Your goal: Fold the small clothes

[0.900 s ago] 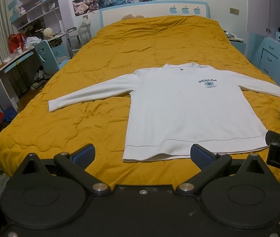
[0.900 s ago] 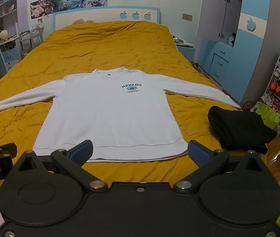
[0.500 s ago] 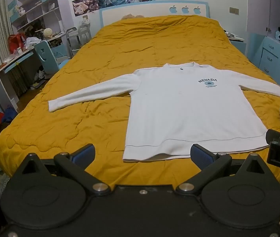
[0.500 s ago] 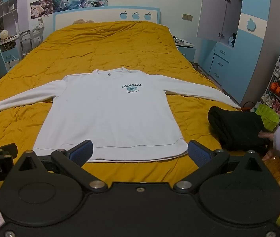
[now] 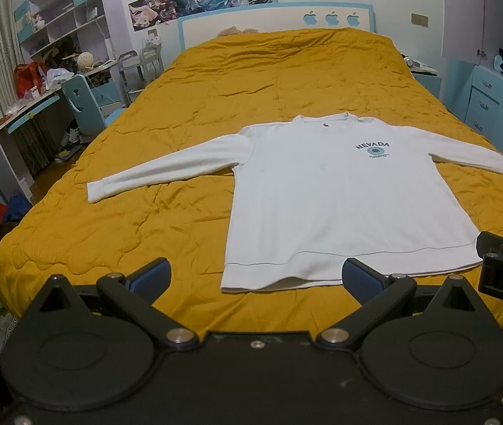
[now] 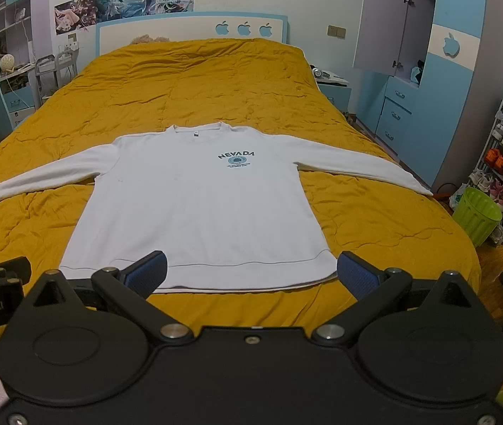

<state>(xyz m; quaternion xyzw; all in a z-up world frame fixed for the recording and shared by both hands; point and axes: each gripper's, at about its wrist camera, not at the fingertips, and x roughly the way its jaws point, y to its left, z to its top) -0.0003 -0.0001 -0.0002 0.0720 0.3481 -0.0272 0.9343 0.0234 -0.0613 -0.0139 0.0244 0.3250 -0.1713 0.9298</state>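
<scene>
I had one white NEVADA sweatshirt (image 6: 198, 212) lying flat, front up, on the mustard quilt (image 6: 198, 81), collar toward the headboard, both sleeves spread out to the sides, hem at the near edge. My left gripper (image 5: 256, 278) hovered short of the hem with its jaws wide apart and nothing in them; my right gripper (image 6: 251, 276) hung likewise, jaws spread and empty, just above the hem band. I judged that folding had not begun. To do it cleanly I would pinch a cuff and its shoulder together, lift only enough to clear the quilt, and lay the sleeve (image 5: 166, 173) across the chest without dragging the body. Count: one sweatshirt, two sleeves, two grippers, one green bin (image 6: 476, 217) on the floor.
</scene>
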